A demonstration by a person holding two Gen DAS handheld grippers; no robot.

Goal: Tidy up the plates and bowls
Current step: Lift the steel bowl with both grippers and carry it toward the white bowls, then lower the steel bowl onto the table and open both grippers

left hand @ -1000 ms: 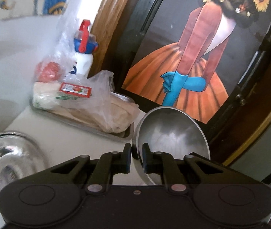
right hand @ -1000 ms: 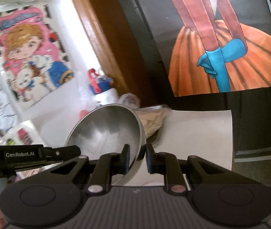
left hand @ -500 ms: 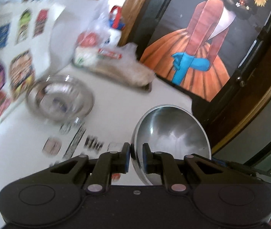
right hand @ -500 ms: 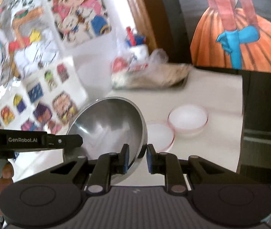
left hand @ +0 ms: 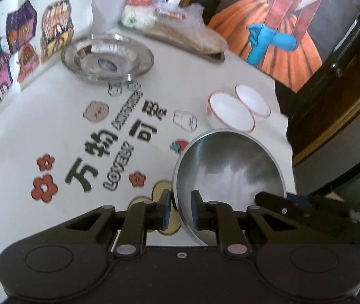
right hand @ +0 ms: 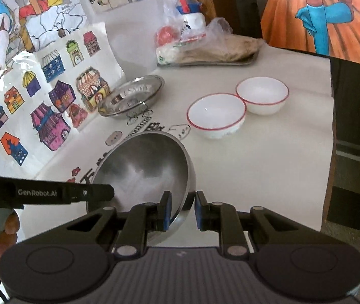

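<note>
Both grippers hold one steel bowl by opposite rims, tilted above the white table. My left gripper has the bowl's left rim between its pads; its jaws are opening slightly. My right gripper is shut on the right rim. Two white bowls with red rims sit side by side on the table beyond the steel bowl, also in the left wrist view. A glass bowl rests near the wall at the back left.
A metal tray with plastic-wrapped food and a bottle stands at the back of the table. Printed stickers cover the tabletop and coloured drawings the left wall. The table's right edge drops beside a dark framed painting. A hand grips the left tool.
Both views have swung down from the wall and painting onto the tabletop. The steel bowl has come down with both grippers, and the white bowls and glass bowl have come into view.
</note>
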